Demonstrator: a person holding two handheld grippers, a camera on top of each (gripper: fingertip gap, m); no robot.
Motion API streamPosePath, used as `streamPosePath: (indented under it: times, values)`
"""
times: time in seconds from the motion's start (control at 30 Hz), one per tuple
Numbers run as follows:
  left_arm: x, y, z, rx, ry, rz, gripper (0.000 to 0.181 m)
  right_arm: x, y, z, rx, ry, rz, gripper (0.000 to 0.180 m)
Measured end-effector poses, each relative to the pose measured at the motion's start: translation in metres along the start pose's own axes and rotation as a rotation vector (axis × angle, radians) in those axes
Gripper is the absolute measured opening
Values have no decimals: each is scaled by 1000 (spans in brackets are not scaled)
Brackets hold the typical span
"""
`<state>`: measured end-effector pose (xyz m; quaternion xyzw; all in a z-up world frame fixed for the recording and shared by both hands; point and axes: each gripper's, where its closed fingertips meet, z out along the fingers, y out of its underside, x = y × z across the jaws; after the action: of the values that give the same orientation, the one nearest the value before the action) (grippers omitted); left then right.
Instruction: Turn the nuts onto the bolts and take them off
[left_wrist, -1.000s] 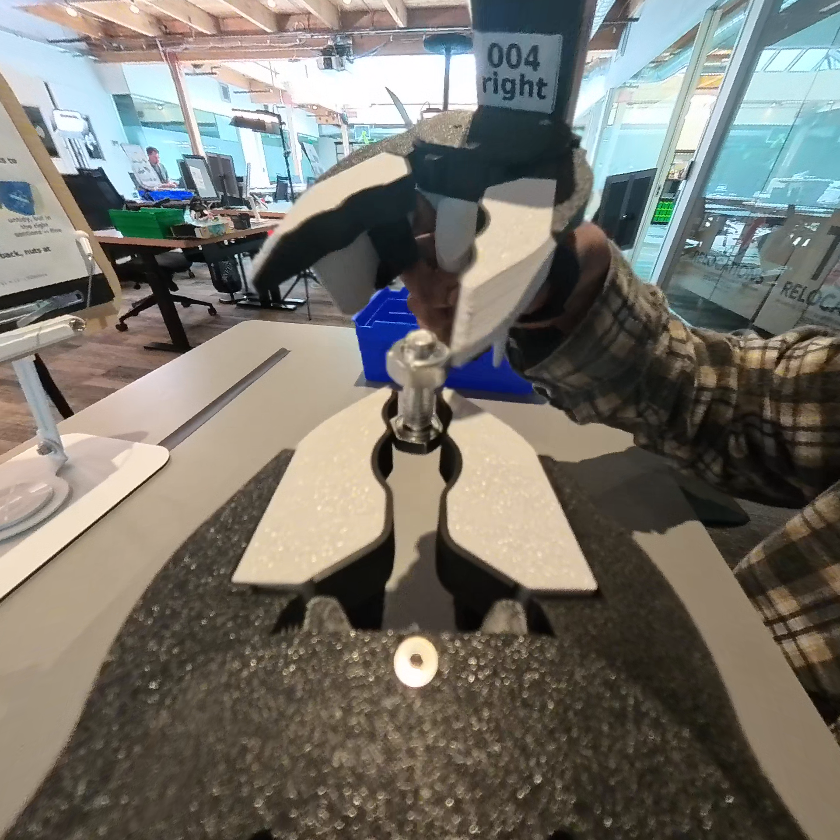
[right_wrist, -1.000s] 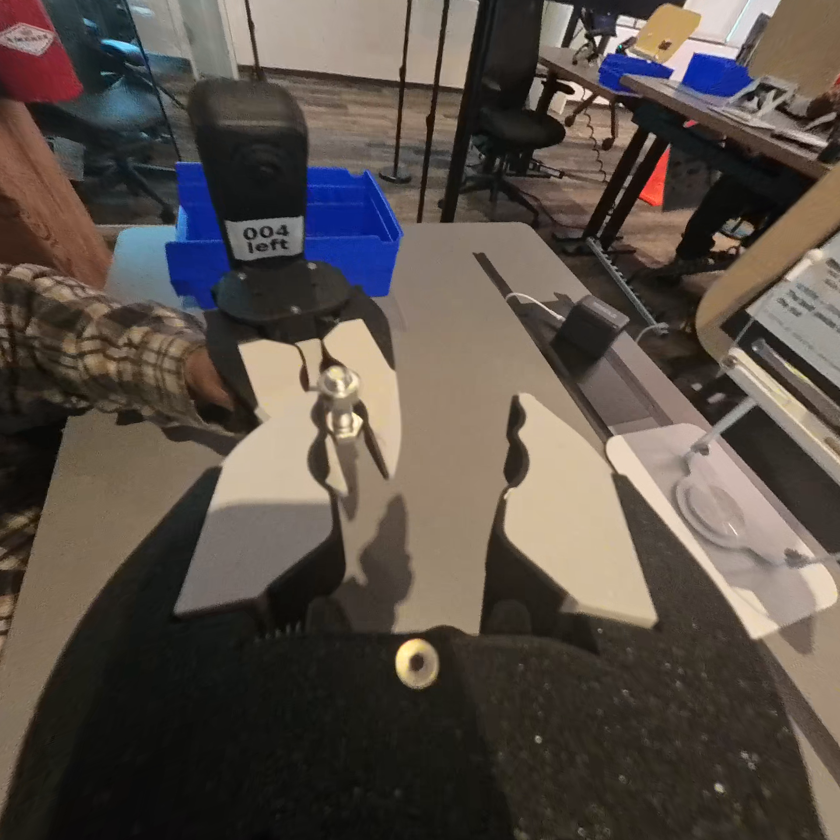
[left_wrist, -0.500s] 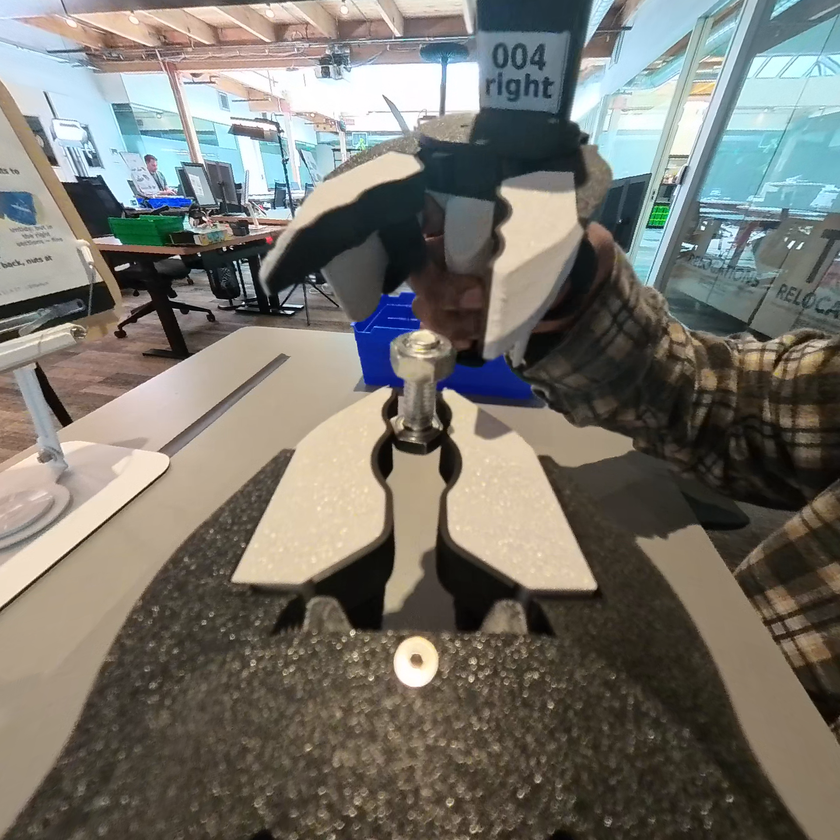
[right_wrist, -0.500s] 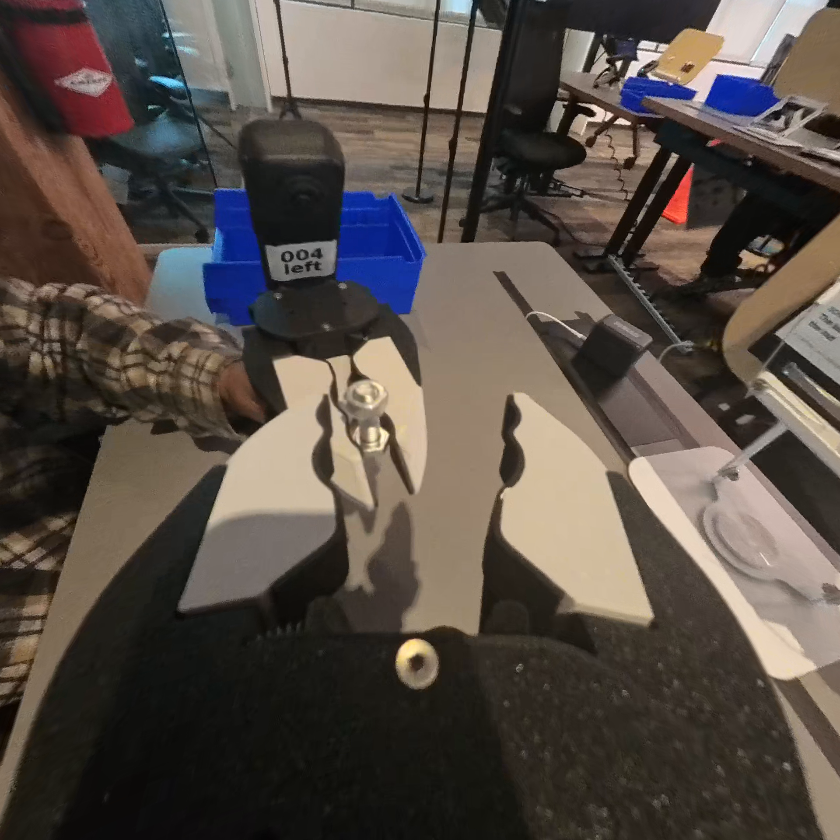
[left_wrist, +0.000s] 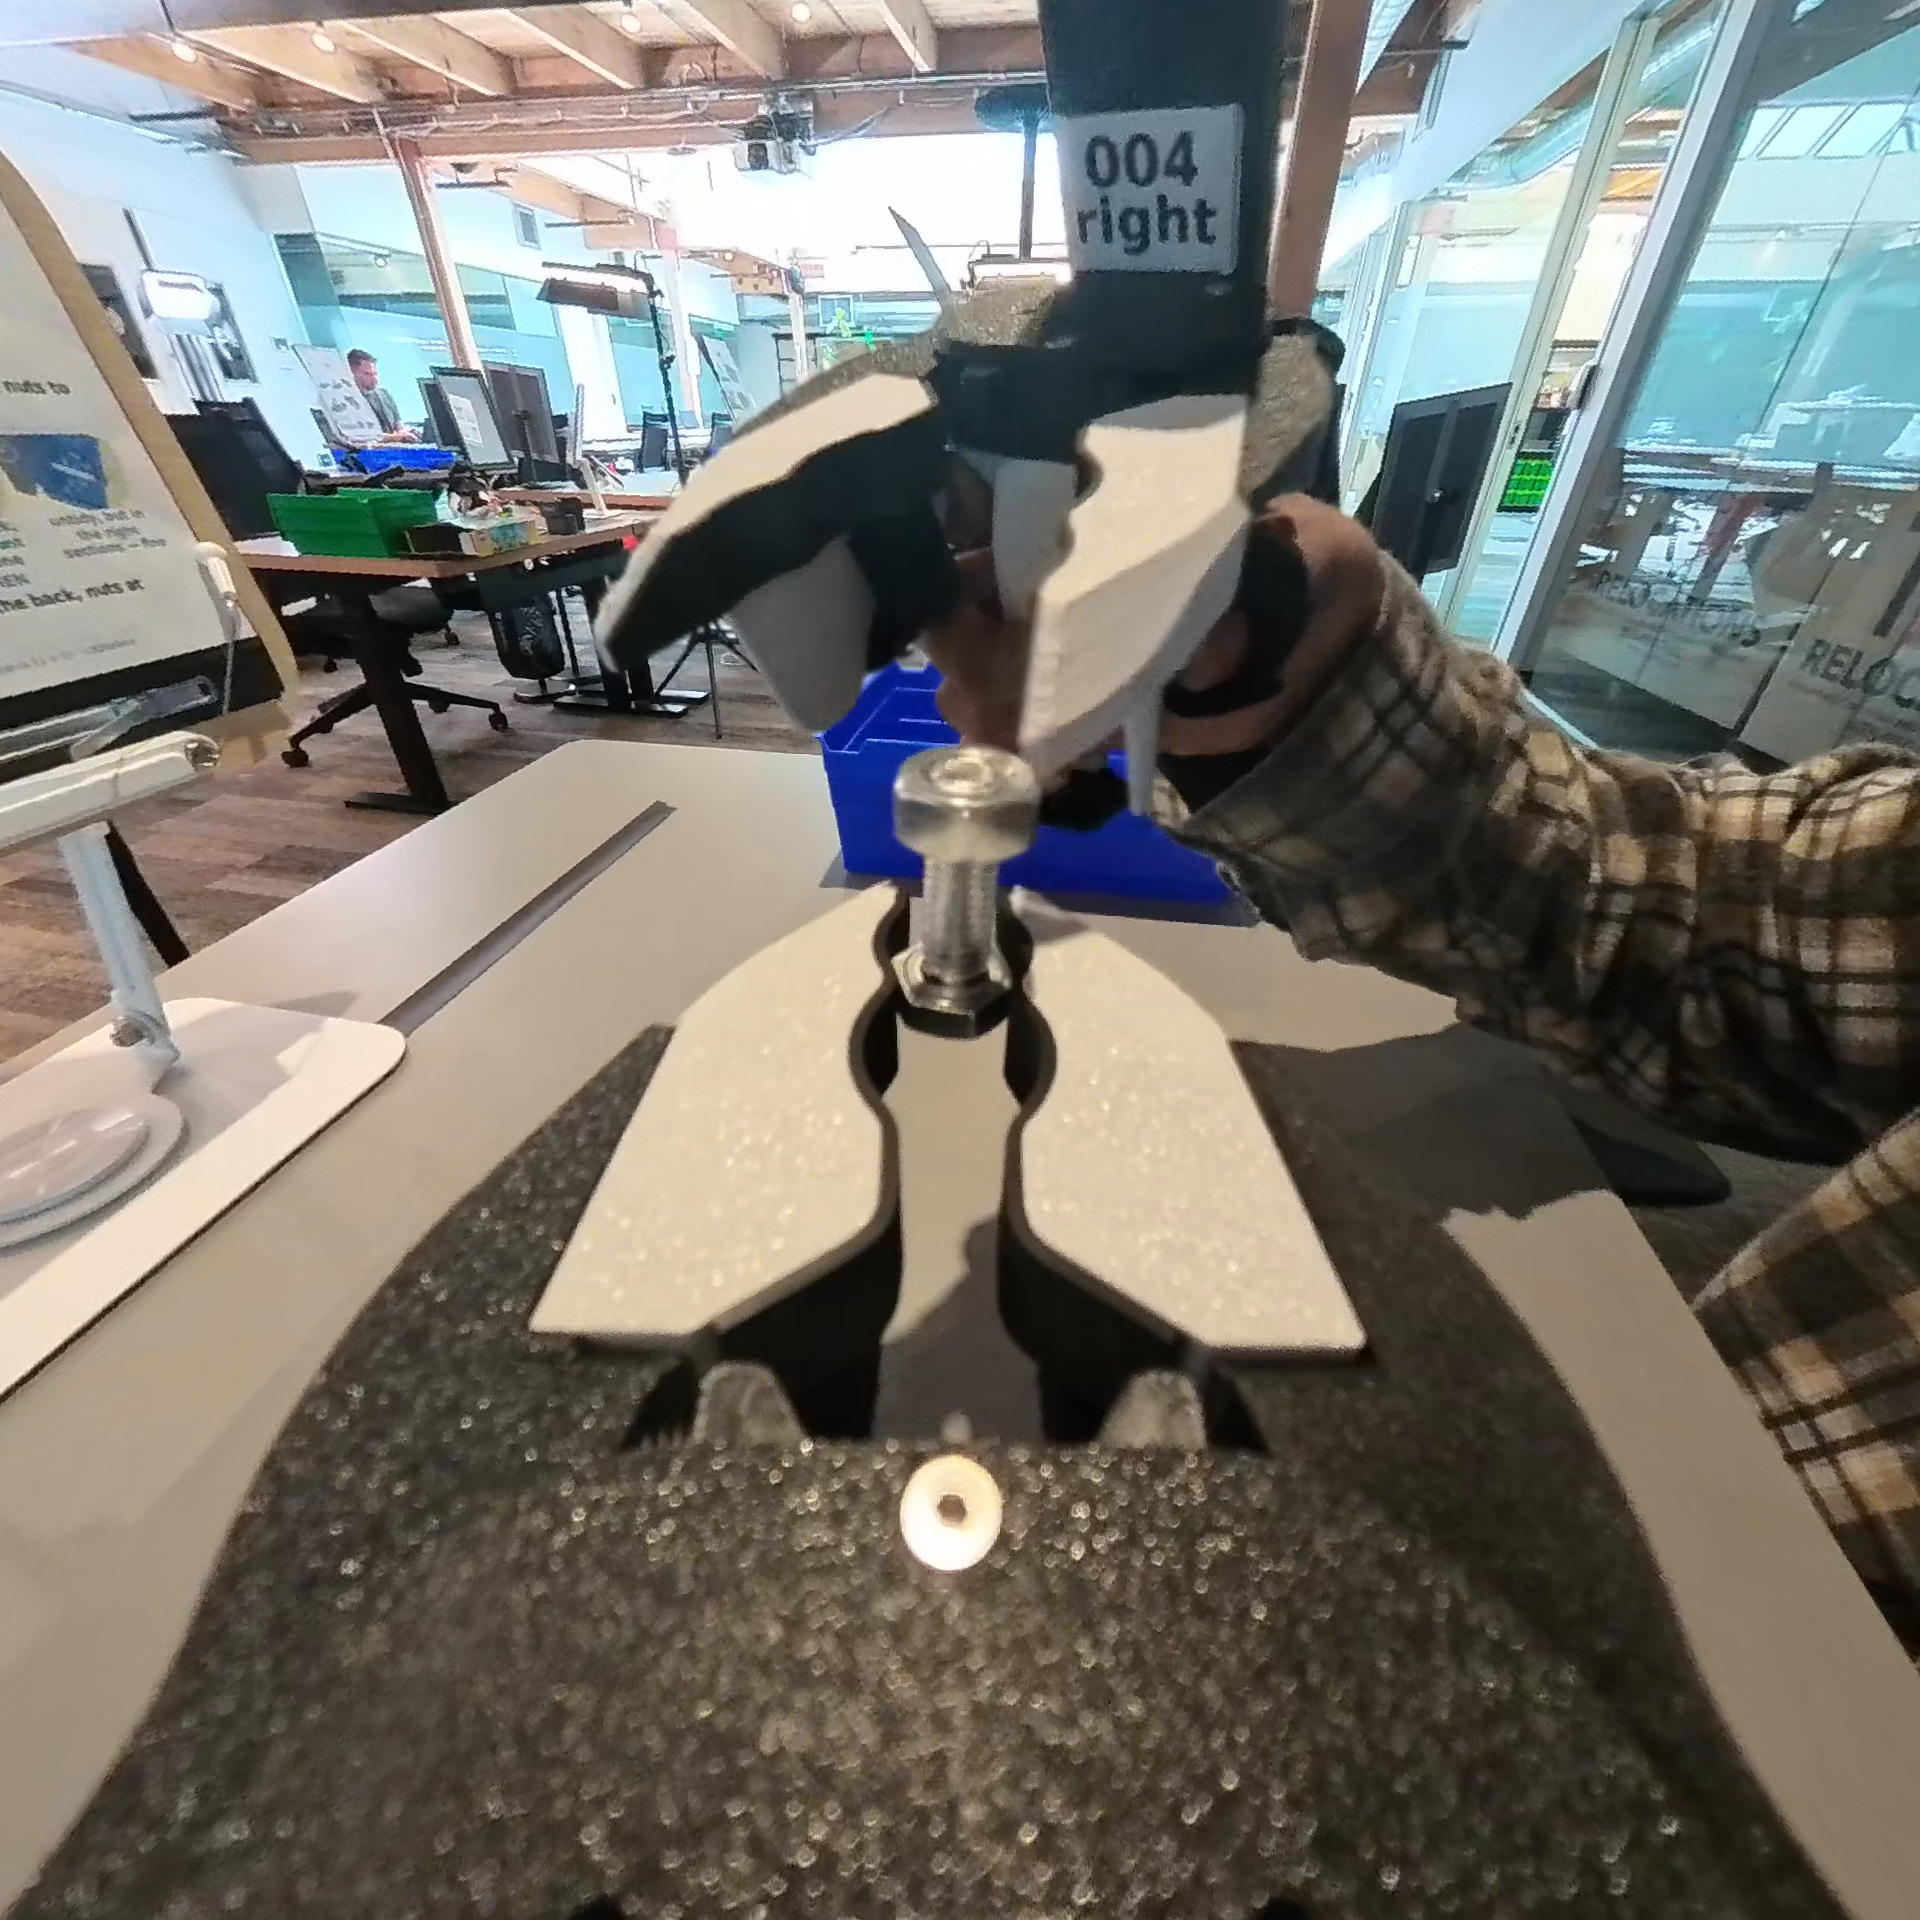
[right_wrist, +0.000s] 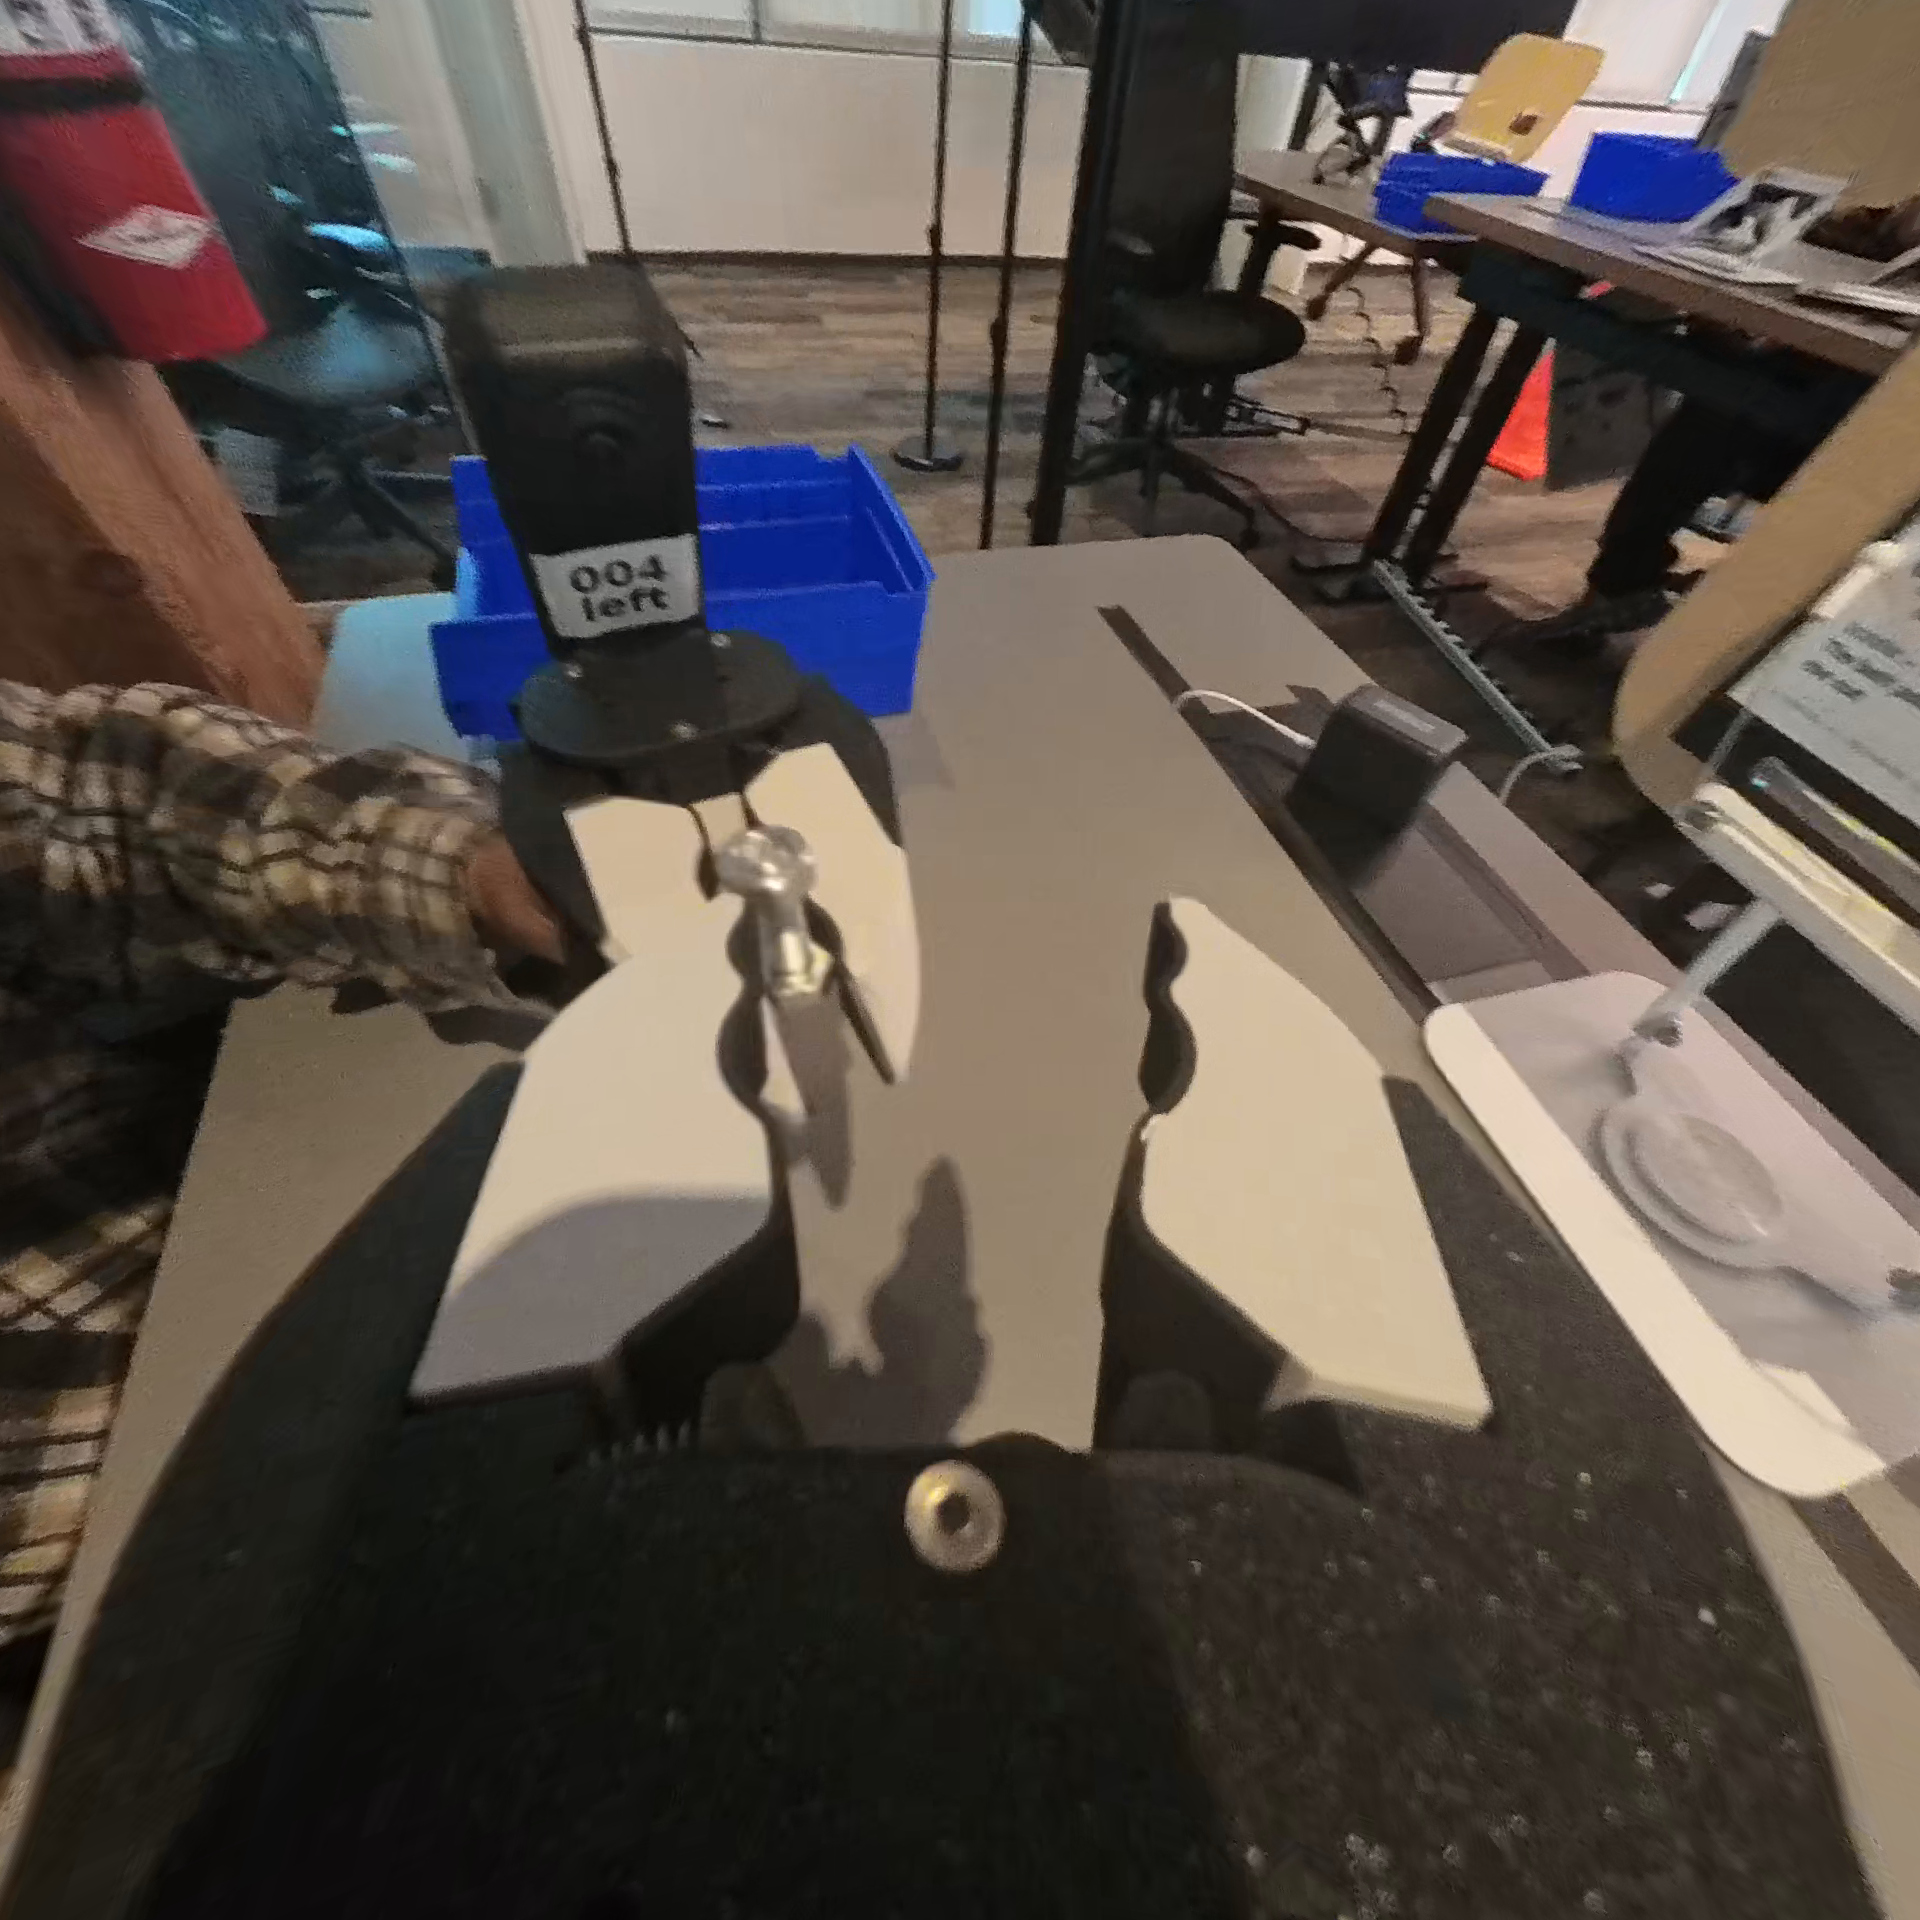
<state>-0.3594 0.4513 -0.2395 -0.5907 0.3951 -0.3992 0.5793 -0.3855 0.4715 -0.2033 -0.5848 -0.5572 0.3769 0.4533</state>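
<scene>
A smooth grey desk (left_wrist: 644, 935) fills the lower half of both views, with a dark slot running along it toward the far edge. In the left wrist view, the left gripper (left_wrist: 951, 997) has its white fingers (left_wrist: 758, 1143) clamped on a nut (left_wrist: 951, 992) at their tips, and a silver bolt (left_wrist: 961, 862) stands upright out of that nut at the centre of the frame, head on top. The right gripper (left_wrist: 935, 634) hangs just above and behind the bolt head in the upper middle of the frame, its fingers spread apart and gripping nothing; a plaid sleeve (left_wrist: 1558, 883) reaches in from the right.

In the right wrist view, the right gripper's (right_wrist: 951, 1091) own fingers stand wide apart over bare desk, and the left gripper (right_wrist: 769, 935) with the bolt (right_wrist: 774, 914) sits at centre left. A blue bin (right_wrist: 831, 582) rests at the far edge of the desk, behind the grippers. A white stand (right_wrist: 1662, 1143) with a flat base sits on the desk at the right of this frame, and a small black box (right_wrist: 1371, 748) with a white cable lies near the slot.

Around the desk is an open office: wood floor, black chairs, other desks with blue and green bins, glass walls on the right of the left wrist view, exposed wooden ceiling beams, and a red object at the upper left of the right wrist view.
</scene>
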Motion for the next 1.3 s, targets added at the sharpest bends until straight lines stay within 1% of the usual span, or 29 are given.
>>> streamPosePath:
  times: [0.1,0.17,0.2,0.23,0.43,0.5,0.57,0.73,0.87,0.93,1.03,1.1,1.13,1.17,1.2,1.3]
  values:
    - [1,0,3,-1,9,-1,15,-11,-1,9,-9,-19,-30,73]
    - [1,2,3,-7,4,0,15,-4,1,5,-15,0,-22,73]
    - [1,2,2,-6,2,-4,15,2,2,1,-14,20,-14,68]
    - [0,1,1,-2,3,-9,15,5,3,-3,-12,33,-13,69]
    - [1,0,3,-1,7,-5,15,-9,-2,5,-1,-17,-23,72]
    - [2,1,2,-5,5,-4,15,-3,1,4,-7,-2,-16,72]
    - [1,0,1,-1,3,-4,15,4,3,-1,-2,17,-1,69]
    - [0,-1,2,-1,2,-2,15,-13,-4,4,28,-53,-7,70]
    - [0,0,1,-2,-3,2,15,5,1,-2,7,17,-8,66]
    - [0,-1,0,-2,-6,7,15,1,-3,-4,34,-8,10,66]
    - [0,-2,1,0,-3,4,15,-14,-7,5,28,-45,-32,69]
    - [0,-1,2,-2,-3,4,15,-9,-3,7,-3,-11,-50,68]
    - [0,-1,1,-5,-9,5,15,-3,-2,4,-5,5,-43,70]
    - [-1,-1,0,-4,-10,5,15,2,-2,0,3,20,-29,65]
    - [0,-2,-1,0,-8,5,15,6,-3,-3,11,30,-21,66]
    - [-1,-3,0,1,-9,9,15,-3,-5,-1,26,0,-20,68]
